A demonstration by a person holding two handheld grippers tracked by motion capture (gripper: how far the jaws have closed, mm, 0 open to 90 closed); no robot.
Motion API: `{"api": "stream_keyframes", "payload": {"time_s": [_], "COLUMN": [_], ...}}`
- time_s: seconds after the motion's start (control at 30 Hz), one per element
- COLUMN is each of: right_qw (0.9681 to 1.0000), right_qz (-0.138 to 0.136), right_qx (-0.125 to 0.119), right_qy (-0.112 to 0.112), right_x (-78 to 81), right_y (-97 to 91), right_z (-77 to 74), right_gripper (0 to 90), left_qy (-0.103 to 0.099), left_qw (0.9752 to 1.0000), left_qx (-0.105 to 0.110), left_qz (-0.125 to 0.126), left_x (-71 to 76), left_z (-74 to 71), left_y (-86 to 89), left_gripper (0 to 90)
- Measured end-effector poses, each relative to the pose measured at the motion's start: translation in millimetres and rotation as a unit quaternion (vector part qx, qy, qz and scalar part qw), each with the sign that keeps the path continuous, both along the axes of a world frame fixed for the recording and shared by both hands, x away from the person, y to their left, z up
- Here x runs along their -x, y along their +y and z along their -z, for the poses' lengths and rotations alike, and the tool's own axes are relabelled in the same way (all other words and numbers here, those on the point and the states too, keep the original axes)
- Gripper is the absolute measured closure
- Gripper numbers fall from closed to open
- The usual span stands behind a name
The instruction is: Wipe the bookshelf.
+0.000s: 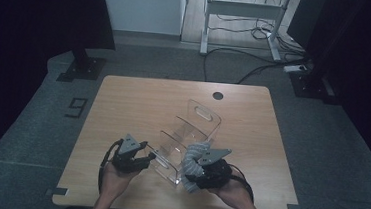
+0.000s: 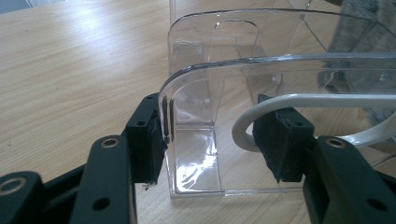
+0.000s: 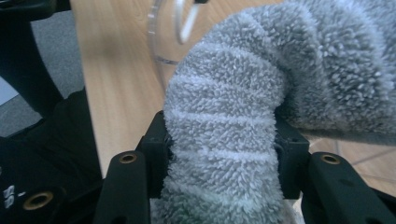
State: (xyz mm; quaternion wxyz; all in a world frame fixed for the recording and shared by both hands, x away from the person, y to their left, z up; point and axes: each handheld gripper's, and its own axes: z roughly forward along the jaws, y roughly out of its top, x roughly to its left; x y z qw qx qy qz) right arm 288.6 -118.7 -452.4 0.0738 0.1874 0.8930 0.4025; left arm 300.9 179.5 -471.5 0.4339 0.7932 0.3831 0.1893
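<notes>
A clear acrylic organizer (image 1: 191,127) with several dividers lies slantwise on the wooden table (image 1: 133,100). My left gripper (image 1: 148,158) stands at its near left corner. In the left gripper view the jaws (image 2: 212,140) straddle a rounded clear wall (image 2: 280,74), and the left pad (image 2: 152,140) presses on the wall's edge. My right gripper (image 1: 192,171) is shut on a rolled grey fluffy towel (image 1: 195,158) at the organizer's near right side. The towel (image 3: 224,140) bulges between both pads (image 3: 222,149) and bends to the right, with the organizer's edge (image 3: 156,42) behind it.
A thin white loop (image 2: 243,126) shows beside the left gripper's right pad. There is a round cable hole (image 1: 218,95) near the table's far edge. Bare tabletop lies to the left and far side. Black stands (image 1: 83,66) and a desk frame (image 1: 240,18) with cables stand on the floor beyond.
</notes>
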Motion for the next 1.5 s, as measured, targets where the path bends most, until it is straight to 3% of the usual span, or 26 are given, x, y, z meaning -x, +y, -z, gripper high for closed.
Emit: {"api": "stream_keyframes", "payload": {"time_s": [0.43,0.8,1.13,1.5], "right_qw": [0.9996,0.9997,0.9989,0.9939], "right_qz": [-0.026,-0.022,0.046,0.109], "right_qx": [-0.001,0.004,0.009,0.017], "right_qy": [0.008,0.01,0.006,-0.001], "right_x": [15.6,11.8,-8.4,-26.7], "right_y": [11.9,5.5,-26.7,-62.1], "right_z": [1.1,0.7,2.3,4.5], "right_gripper": [50.7,50.9,50.9,50.7], "left_qy": [0.0,-0.001,0.002,0.005], "left_qw": [1.0,1.0,0.9996,0.9988], "left_qx": [0.0,0.003,0.011,0.013], "left_qz": [-0.004,0.006,0.024,0.046], "left_x": [0.8,-0.1,-1.4,-1.0], "left_z": [0.3,0.6,0.6,0.1], "left_y": [-1.5,0.6,5.0,10.7], "left_gripper": [45.2,45.2,45.2,45.4]}}
